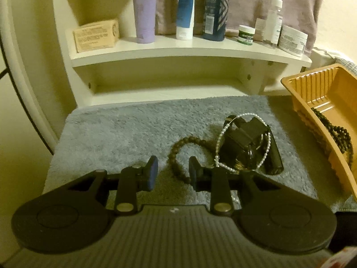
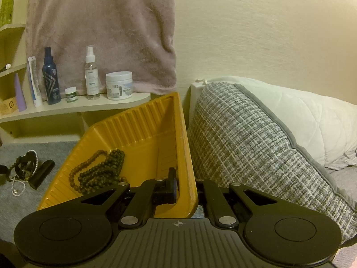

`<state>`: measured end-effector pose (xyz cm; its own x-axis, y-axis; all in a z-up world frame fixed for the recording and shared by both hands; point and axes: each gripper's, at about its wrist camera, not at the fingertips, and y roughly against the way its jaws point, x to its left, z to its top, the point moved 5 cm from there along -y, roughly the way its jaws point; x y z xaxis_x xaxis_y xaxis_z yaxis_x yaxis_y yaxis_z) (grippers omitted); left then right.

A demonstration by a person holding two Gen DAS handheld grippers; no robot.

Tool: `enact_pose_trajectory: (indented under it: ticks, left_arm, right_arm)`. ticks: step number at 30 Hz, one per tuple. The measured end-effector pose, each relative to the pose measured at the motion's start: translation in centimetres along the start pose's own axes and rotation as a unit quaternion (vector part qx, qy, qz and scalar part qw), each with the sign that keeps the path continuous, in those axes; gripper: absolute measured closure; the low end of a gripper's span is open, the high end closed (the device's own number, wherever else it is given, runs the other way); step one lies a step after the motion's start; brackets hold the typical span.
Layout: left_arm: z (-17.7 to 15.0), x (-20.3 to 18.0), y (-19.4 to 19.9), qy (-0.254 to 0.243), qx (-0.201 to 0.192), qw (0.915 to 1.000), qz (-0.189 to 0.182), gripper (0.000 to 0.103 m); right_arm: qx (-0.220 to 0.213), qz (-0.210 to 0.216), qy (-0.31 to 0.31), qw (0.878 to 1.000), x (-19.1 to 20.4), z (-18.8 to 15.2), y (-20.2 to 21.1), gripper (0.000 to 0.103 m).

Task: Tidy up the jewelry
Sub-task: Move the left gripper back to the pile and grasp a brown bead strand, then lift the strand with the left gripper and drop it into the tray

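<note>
I am working in a home bedroom. A pillow (image 2: 312, 120) and woven cushion (image 2: 245, 145) lie against the wall; a white shelf (image 1: 178, 53) carries toiletry bottles (image 1: 214, 11) and cream jars (image 2: 119, 85).

Bottles (image 1: 214, 9) and jars (image 1: 292, 40) line a white shelf (image 1: 178, 51); a grey woven pillow (image 2: 256, 147) lies nearby.

grey rug (image 1: 125, 129) — bead bracelet (image 1: 178, 154), orange tray (image 1: 316, 93)

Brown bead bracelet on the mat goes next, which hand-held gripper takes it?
Left. The left hand-held gripper is open right over the brown bead bracelet on the grey mat. The right hand-held gripper is clamped on the yellow tray wall, steadying it.
</note>
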<state>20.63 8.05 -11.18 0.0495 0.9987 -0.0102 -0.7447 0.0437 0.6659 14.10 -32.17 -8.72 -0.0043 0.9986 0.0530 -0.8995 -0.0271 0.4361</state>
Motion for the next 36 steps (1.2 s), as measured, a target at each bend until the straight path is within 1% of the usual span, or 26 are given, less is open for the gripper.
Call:
enact_pose_trajectory:
  ticks: [3, 5, 6, 8, 9, 10, 13, 19, 25, 33, 36]
  left_arm:
    - [0.2, 0.0, -0.9, -0.007, 0.007, 0.9999, 0.003, 0.077]
    - [0.2, 0.0, -1.5, -0.013, 0.013, 0.9998, 0.009, 0.08]
    - [0.1, 0.0, -1.8, -0.016, 0.016, 0.9997, 0.012, 0.083]
    - [0.0, 0.0, -2.1, -0.019, 0.018, 0.9996, 0.012, 0.085]
    - [0.0, 0.1, -2.1, -0.019, 0.019, 0.9996, 0.013, 0.089]
    - [0.0, 0.2, -2.1, -0.017, 0.02, 0.9996, 0.013, 0.095]
    - [0.1, 0.4, -1.9, -0.021, 0.021, 0.9995, 0.015, 0.097]
    - [0.7, 1.0, -0.4, -0.032, 0.01, 0.9993, 0.019, 0.097]
    - [2.6, 1.8, 1.9, -0.042, -0.012, 0.9987, 0.024, 0.097]
    - [5.1, 0.9, 4.4, -0.064, -0.041, 0.997, 0.011, 0.097]
    - [5.7, -0.3, 5.1, -0.069, -0.049, 0.9964, -0.006, 0.097]
  right_arm:
    - [0.002, -0.001, 0.0, 1.0, -0.1, 0.0, -0.1, 0.098]
    - [0.003, -0.001, 0.0, 1.0, -0.1, 0.0, -0.2, 0.098]
    - [0.003, -0.001, 0.0, 1.0, -0.1, 0.0, -0.2, 0.098]
    - [0.003, -0.001, 0.002, 1.0, -0.1, 0.0, -0.2, 0.098]
    - [0.003, -0.001, 0.002, 1.0, -0.1, 0.0, -0.2, 0.098]
    - [0.002, -0.001, 0.002, 1.0, -0.2, 0.0, -0.3, 0.098]
    - [0.002, -0.002, 0.002, 1.0, -0.2, 0.0, -0.3, 0.098]
    - [0.001, -0.001, 0.003, 1.0, -0.1, 0.1, -0.3, 0.098]
    - [-0.002, 0.0, 0.005, 1.0, 0.1, 0.2, -0.1, 0.099]
    - [-0.004, 0.001, 0.005, 1.0, 0.2, 0.2, 0.0, 0.099]
    - [-0.005, 0.001, 0.006, 1.0, 0.2, 0.2, 0.0, 0.099]
